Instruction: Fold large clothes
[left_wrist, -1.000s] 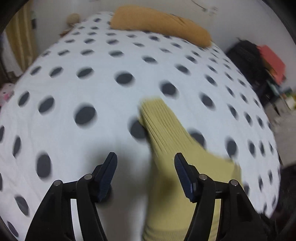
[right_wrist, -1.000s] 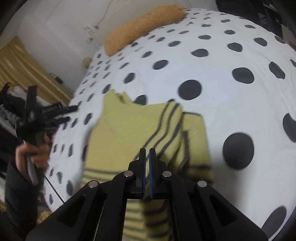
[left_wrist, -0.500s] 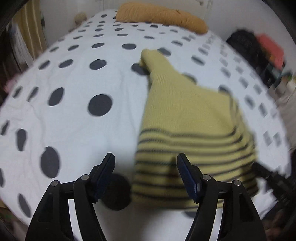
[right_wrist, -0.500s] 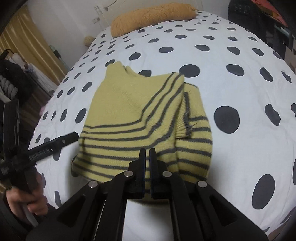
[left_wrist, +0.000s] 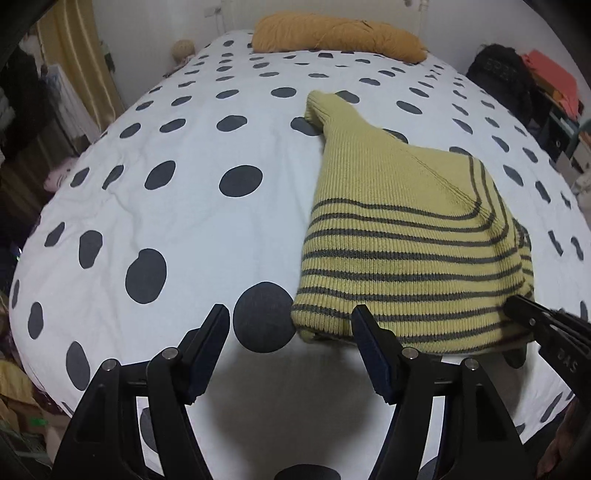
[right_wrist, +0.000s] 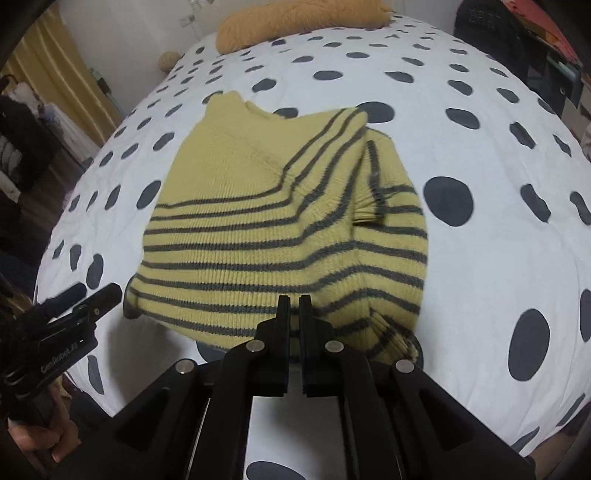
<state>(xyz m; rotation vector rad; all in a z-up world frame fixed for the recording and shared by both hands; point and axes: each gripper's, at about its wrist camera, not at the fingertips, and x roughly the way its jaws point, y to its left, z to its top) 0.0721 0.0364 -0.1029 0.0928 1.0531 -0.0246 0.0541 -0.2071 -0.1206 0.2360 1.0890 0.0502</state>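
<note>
Open spotted bed (left_wrist: 184, 221) stretches clear left of the folded striped sweater (left_wrist: 406, 240), with only an orange pillow (left_wrist: 340, 38) blocking the headboard end beyond it.

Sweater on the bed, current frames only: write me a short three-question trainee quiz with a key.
1. True or false: the left claw is open, with nothing between its jaws.
2. Which pattern does the bedspread carry? A) checks B) dark dots C) flowers
3. Fill in: the yellow sweater has dark ____ across it.

Key: 1 true. 2 B. 3 stripes. For reference, the right claw is shut at the sweater's near hem; whether it pinches fabric cannot be told. An orange pillow lies at the bed's far end.
</note>
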